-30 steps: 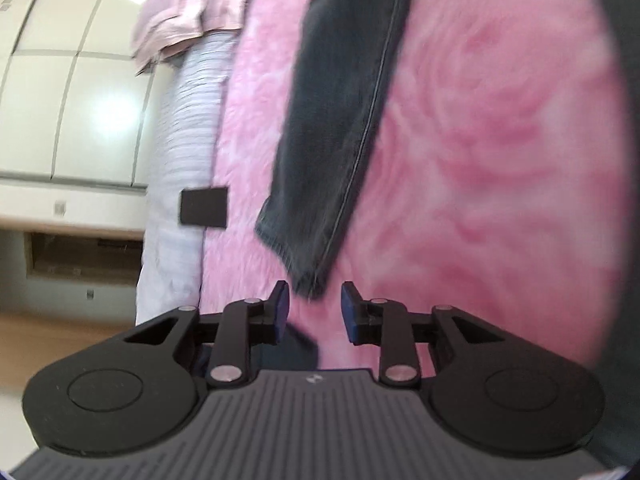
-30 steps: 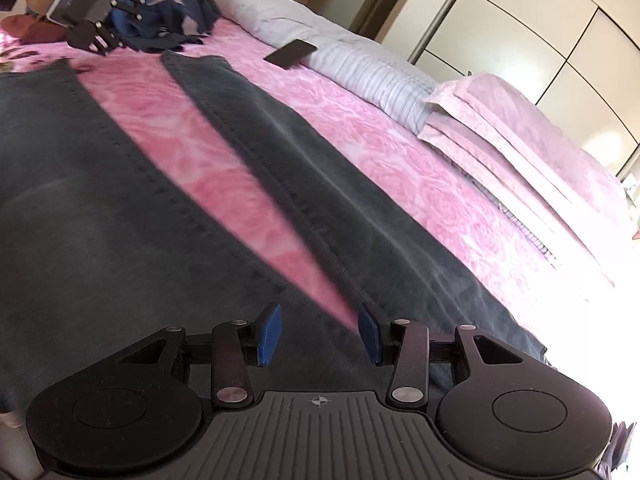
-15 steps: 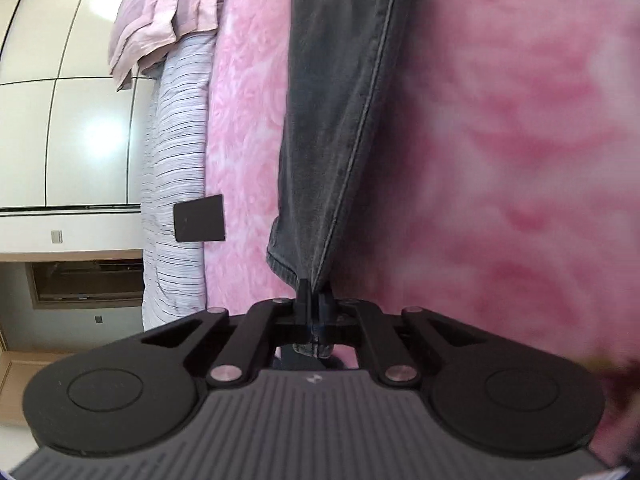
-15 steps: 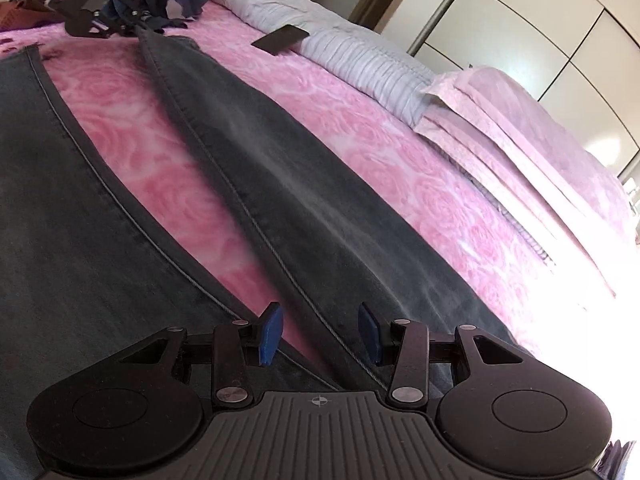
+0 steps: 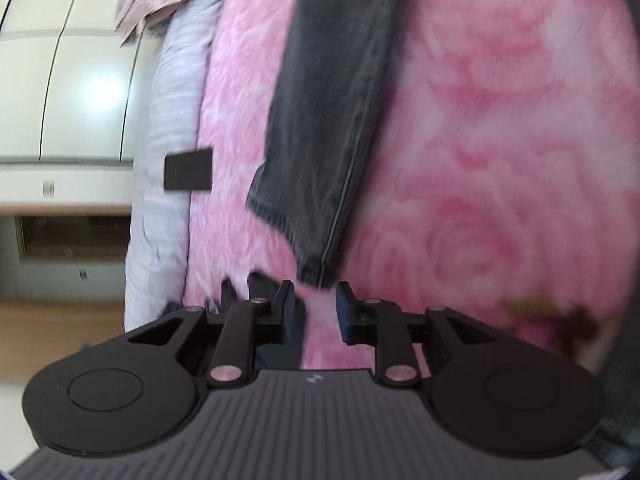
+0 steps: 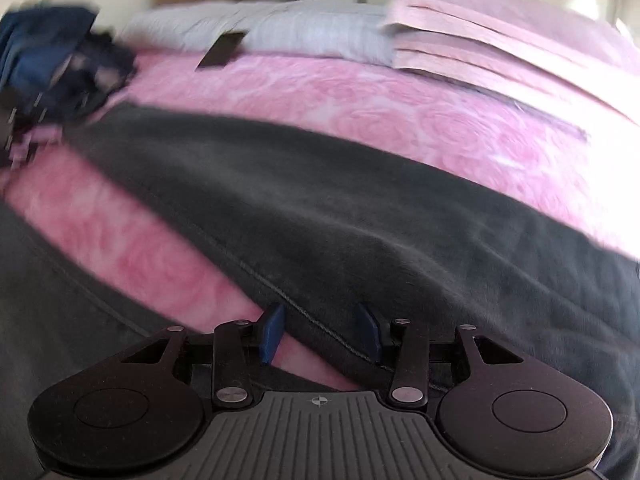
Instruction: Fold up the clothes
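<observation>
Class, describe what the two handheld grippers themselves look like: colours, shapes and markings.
Left gripper and right gripper match: black linkage arms with silver pivot screws, blue finger pads, two round black discs, and a grey ribbed base with a small central mark. No cables or sleeves are visible.

Left gripper (image 5: 311, 307) has released the jeans hem (image 5: 316, 276)

Bare pink blanket (image 5: 500, 140) lay open at the frame's right. A dark trouser leg (image 5: 332, 100) crossed its centre; a clothes heap (image 6: 52, 68) crowded the right view's upper left.
</observation>
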